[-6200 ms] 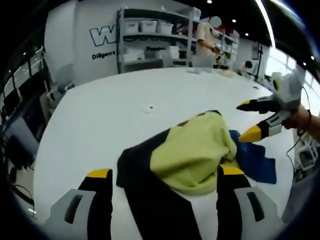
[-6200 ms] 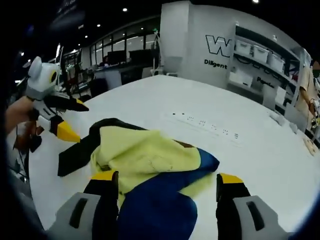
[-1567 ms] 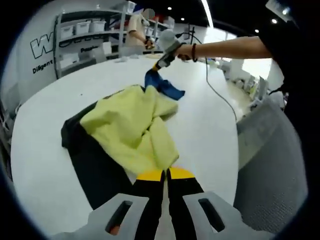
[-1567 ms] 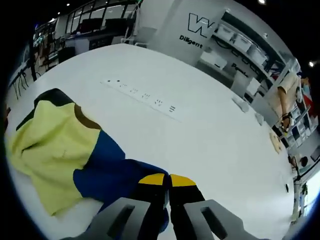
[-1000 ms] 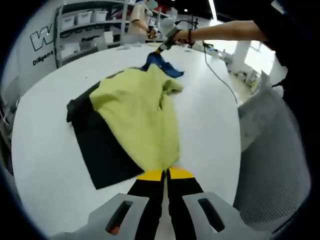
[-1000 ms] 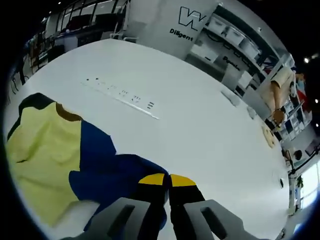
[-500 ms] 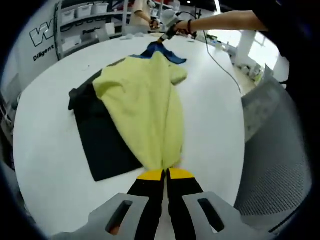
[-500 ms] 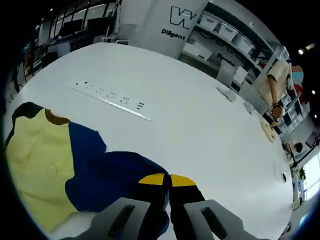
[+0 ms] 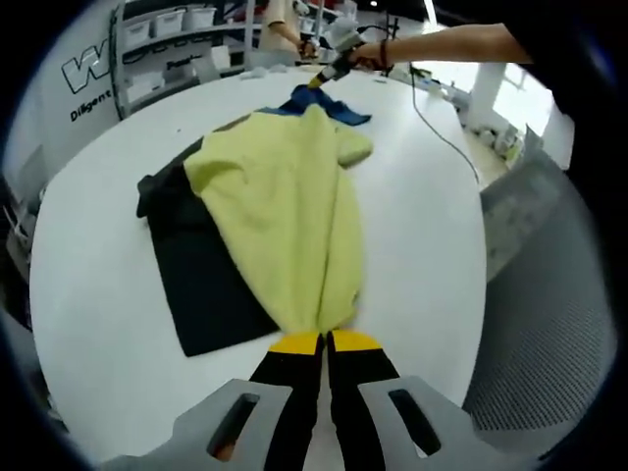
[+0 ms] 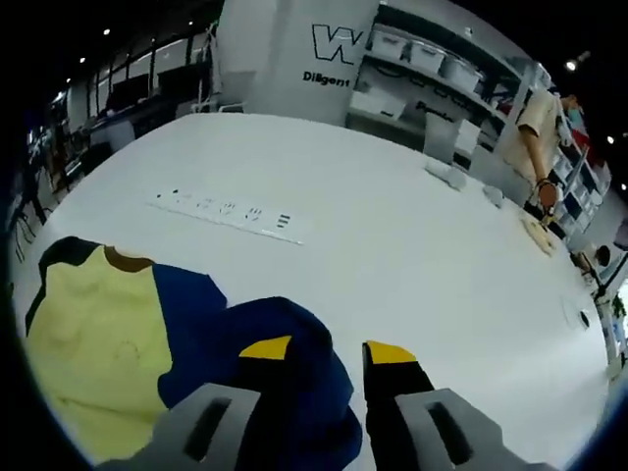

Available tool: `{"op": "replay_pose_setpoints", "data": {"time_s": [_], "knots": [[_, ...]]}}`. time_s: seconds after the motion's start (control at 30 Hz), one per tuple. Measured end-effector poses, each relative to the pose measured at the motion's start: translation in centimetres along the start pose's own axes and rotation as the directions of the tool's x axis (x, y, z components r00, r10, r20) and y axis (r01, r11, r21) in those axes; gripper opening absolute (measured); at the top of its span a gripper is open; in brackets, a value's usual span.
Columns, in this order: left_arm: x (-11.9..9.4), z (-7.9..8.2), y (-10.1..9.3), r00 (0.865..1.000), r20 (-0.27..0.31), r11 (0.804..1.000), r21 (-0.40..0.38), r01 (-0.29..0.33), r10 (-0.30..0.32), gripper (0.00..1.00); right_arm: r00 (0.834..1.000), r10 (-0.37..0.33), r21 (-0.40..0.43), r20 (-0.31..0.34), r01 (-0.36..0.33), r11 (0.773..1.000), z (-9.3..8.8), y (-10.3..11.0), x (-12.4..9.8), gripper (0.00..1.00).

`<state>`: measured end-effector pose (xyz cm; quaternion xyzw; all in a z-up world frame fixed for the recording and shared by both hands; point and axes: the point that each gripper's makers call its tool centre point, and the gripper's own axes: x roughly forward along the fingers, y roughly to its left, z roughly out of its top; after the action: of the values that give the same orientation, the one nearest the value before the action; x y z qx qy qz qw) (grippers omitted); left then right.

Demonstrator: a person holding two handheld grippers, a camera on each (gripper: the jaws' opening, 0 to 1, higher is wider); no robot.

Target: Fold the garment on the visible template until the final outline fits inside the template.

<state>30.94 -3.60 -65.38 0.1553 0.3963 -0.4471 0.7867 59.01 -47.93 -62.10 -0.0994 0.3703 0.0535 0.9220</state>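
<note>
Two views differ: black template (image 9: 201,285) under garment (image 9: 285,216) in yours | stretched lengthwise between grippers | left gripper (image 9: 325,341) pinching hem | right gripper (image 10: 316,349) jaws parted, over blue sleeve (image 10: 265,363)

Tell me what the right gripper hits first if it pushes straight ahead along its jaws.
Probably the bare white table. The right gripper has its jaws parted at the edge of the blue sleeve, and beyond it the way looks free, though depth is unclear.

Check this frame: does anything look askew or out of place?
The garment lies stretched diagonally, hanging off the black template toward the table edge instead of sitting square on it. The left claw pinches its yellow hem; the right claw is parted over a bunched blue sleeve.
</note>
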Motion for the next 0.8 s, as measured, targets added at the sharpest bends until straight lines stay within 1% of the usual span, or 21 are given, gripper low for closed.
{"op": "replay_pose_setpoints", "data": {"time_s": [0.07, 0.13, 0.17, 0.2, 0.27, 0.33, 0.4, 0.43, 0.5, 0.57, 0.63, 0.7, 0.77, 0.8], "knots": [[-0.2, 0.2, 0.0, 1.000, 0.012, 1.000, -0.003, -0.010, 0.011, 0.03, 1.000, 0.021, 0.008, 0.005, -0.021, 1.000, 0.1, 0.5, -0.6, 0.31], [-0.3, 0.4, 0.0, 1.000, 0.022, 1.000, -0.008, -0.018, 0.018, 0.03, 0.997, 0.067, 0.028, 0.029, -0.068, 0.997, 0.3, 1.5, -1.3, 0.36], [-0.5, 0.6, 0.0, 0.999, 0.032, 1.000, -0.009, -0.022, 0.022, 0.03, 0.996, 0.078, 0.033, 0.035, -0.079, 0.996, 0.4, 1.9, -1.6, 0.39], [-0.5, 0.7, -0.1, 0.999, 0.036, 1.000, -0.012, -0.022, 0.023, 0.03, 0.993, 0.102, 0.032, 0.056, -0.104, 0.994, 0.6, 2.5, -2.0, 0.42], [-0.6, 0.8, -0.1, 0.999, 0.043, 0.999, -0.014, -0.029, 0.030, 0.03, 0.990, 0.127, 0.026, 0.057, -0.128, 0.991, 0.4, 3.4, -2.7, 0.49], [-0.6, 0.9, -0.2, 0.998, 0.046, 0.999, -0.015, -0.034, 0.034, 0.03, 0.984, 0.163, 0.016, 0.068, -0.164, 0.986, 0.2, 4.6, -3.4, 0.52], [-0.7, 1.0, -0.2, 0.998, 0.050, 0.999, -0.016, -0.039, 0.040, 0.03, 0.975, 0.213, 0.010, 0.062, -0.214, 0.977, -0.2, 6.2, -4.3, 0.55], [-0.7, 1.0, -0.3, 0.998, 0.052, 0.999, -0.018, -0.041, 0.042, 0.03, 0.970, 0.231, 0.004, 0.072, -0.232, 0.973, -0.3, 7.0, -4.8, 0.56], [-0.7, 1.1, -0.2, 0.998, 0.053, 0.999, -0.018, -0.046, 0.047, 0.03, 0.961, 0.270, 0.000, 0.065, -0.271, 0.963, -0.7, 8.2, -5.4, 0.61], [-0.7, 1.1, -0.2, 0.997, 0.055, 0.999, -0.022, -0.049, 0.050, 0.03, 0.954, 0.293, -0.007, 0.064, -0.293, 0.956, -1.1, 9.2, -6.1, 0.65], [-0.7, 1.2, -0.2, 0.997, 0.055, 0.998, -0.022, -0.054, 0.055, 0.03, 0.945, 0.321, -0.019, 0.065, -0.320, 0.947, -1.5, 10.3, -6.7, 0.67], [-0.6, 1.3, -0.3, 0.997, 0.058, 0.998, -0.014, -0.055, 0.056, 0.03, 0.938, 0.341, -0.021, 0.054, -0.340, 0.940, -2.0, 11.1, -7.1, 0.71], [-0.5, 1.2, -0.4, 0.997, 0.052, 0.999, -0.006, -0.054, 0.054, 0.03, 0.932, 0.358, -0.021, 0.058, -0.358, 0.934, -2.4, 11.7, -7.5, 0.74], [-0.5, 1.2, -0.4, 0.997, 0.050, 0.998, -0.005, -0.055, 0.055, 0.03, 0.926, 0.373, -0.022, 0.053, -0.372, 0.928, -2.7, 12.2, -7.7, 0.77]]}}
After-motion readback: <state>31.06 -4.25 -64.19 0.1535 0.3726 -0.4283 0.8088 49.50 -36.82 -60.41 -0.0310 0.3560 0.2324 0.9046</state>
